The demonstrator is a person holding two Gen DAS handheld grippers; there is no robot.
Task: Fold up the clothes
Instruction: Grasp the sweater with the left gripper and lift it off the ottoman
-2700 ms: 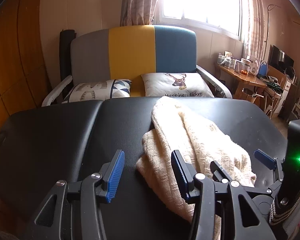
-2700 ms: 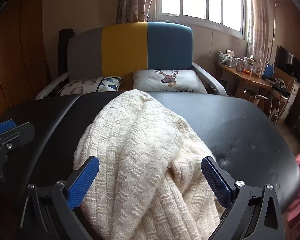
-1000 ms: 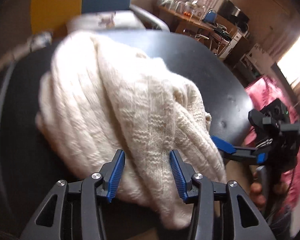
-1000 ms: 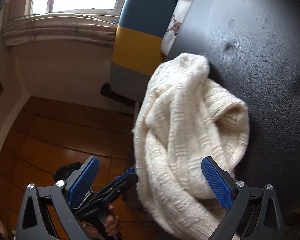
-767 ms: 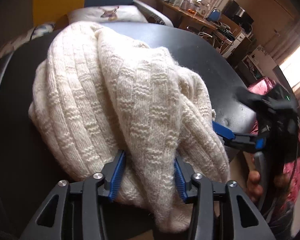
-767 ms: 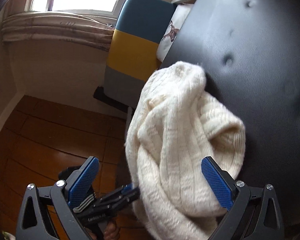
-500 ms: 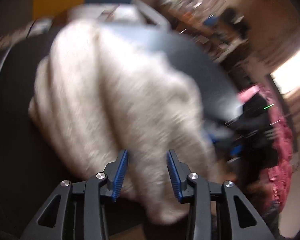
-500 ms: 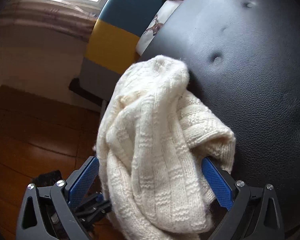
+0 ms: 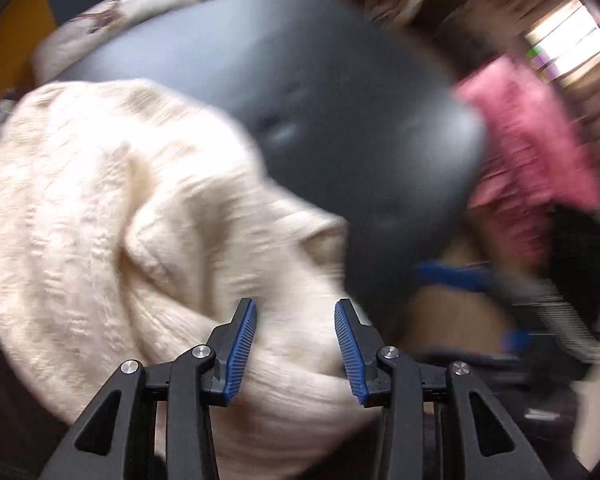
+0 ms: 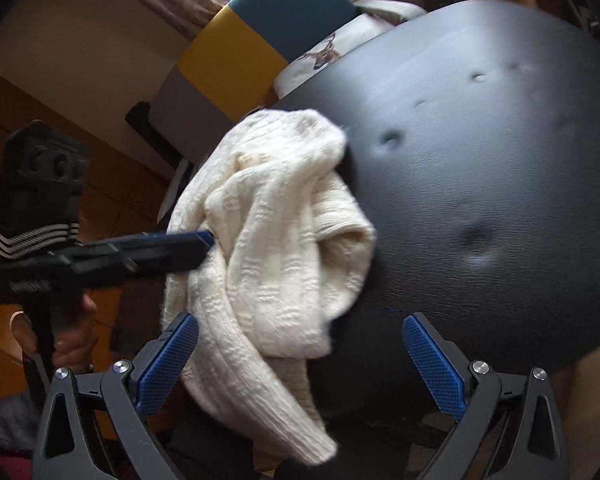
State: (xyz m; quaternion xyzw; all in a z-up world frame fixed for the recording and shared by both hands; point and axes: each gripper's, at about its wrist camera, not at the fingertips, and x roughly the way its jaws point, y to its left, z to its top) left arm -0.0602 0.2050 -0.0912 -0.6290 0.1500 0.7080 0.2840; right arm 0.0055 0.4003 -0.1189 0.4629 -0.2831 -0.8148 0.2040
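Observation:
A cream knitted sweater (image 9: 100, 208) lies bunched on the black padded table (image 9: 300, 80), one end drooping over the near edge. My left gripper (image 9: 296, 344) points steeply down and is shut on a thick fold of it, blue pads pressing on both sides. In the right wrist view the same gripper (image 10: 204, 240) bites into the sweater (image 10: 276, 232) from the left, with a person's hand (image 10: 72, 332) on its handle. My right gripper (image 10: 300, 364) stands wide open at the table's near edge (image 10: 480, 160). The drooping end hangs beside its left finger (image 10: 168, 360), untouched.
A sofa chair with a grey, yellow and teal back (image 10: 236, 60) and a deer-print pillow (image 10: 328, 52) stands behind the table. A pink fabric (image 9: 532, 140) shows beyond the table's right edge. Brown wood panelling fills the left of the right wrist view.
The left gripper's jaws have narrowed onto a sweater fold and it has swung sideways, blurring its view. The right gripper has lifted and rolled; the left gripper now shows beside the sweater.

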